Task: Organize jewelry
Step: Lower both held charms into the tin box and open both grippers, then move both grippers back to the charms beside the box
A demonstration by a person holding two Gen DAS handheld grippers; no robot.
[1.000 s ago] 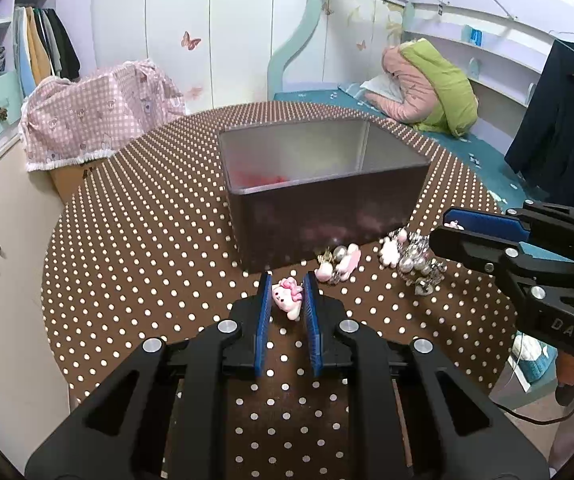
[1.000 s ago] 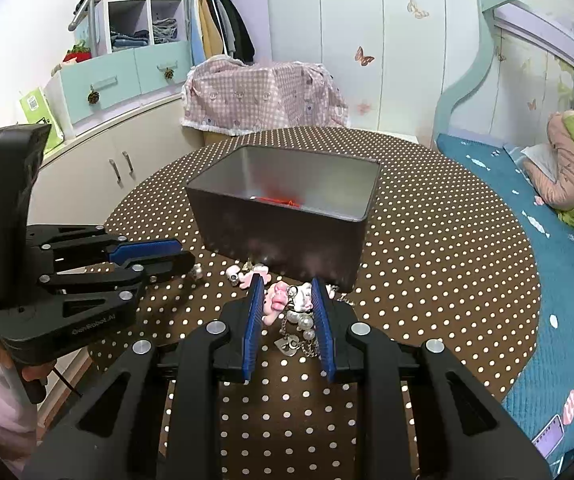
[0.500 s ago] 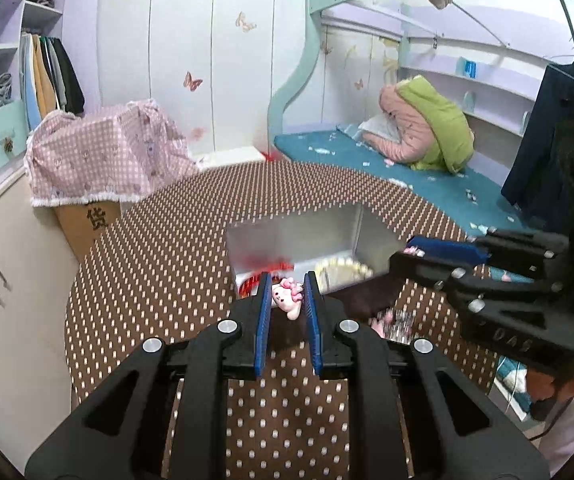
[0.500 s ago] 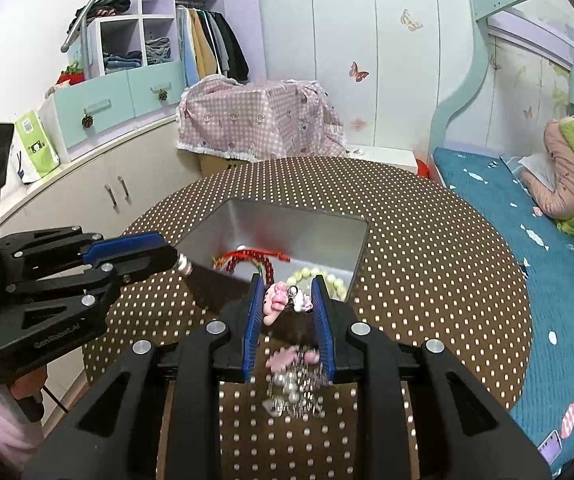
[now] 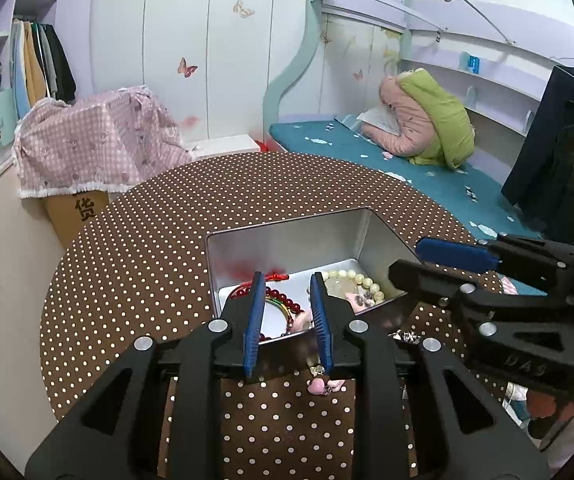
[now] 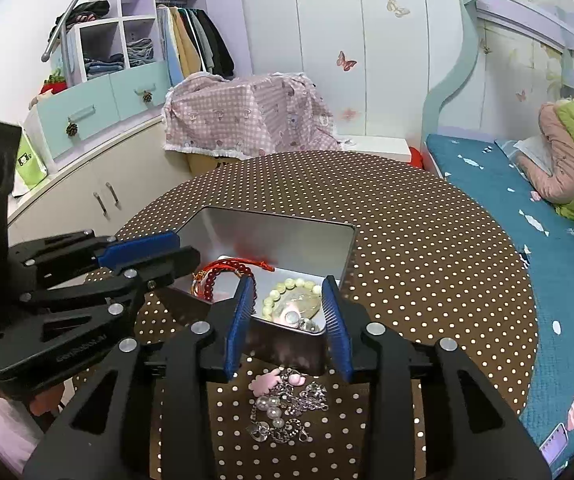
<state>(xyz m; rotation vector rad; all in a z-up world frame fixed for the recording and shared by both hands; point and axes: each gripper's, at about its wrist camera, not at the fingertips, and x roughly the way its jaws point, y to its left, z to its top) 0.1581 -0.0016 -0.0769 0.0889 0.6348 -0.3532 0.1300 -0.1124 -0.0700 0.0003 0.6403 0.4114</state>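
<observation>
Two grippers hang over the near edge of the metal tin (image 5: 379, 240) on the brown polka-dot table (image 5: 139, 248), and both sets of jaws are opening with nothing pinched between the blue pads. The left gripper (image 5: 287, 280) looks straight down into the tin's near left corner; through its gap you catch the red bead bracelet (image 5: 277, 294) and a green-and-gold bangle (image 5: 283, 308) lying on the tin floor. The right gripper (image 6: 287, 284) stands a touch wider, and its gap frames the pale green bead bracelet (image 6: 277, 290) plus a small pearly trinket (image 6: 291, 316) near the tin's front wall.

Now the difference between cameras. The right wrist view gives the full spread of what lies outside the tin: a pile of pearls and silver chain (image 6: 287, 408) with a pink charm (image 6: 267, 382) on the cloth, just in front of the tin wall. From the left wrist view that pile is mostly hidden behind the fingers; only a pink charm with a metal clasp (image 5: 323, 386) peeks out under the right-hand pad. The left view alone shows a pink piece (image 5: 353, 300) beside the pale beads inside the tin.
</observation>
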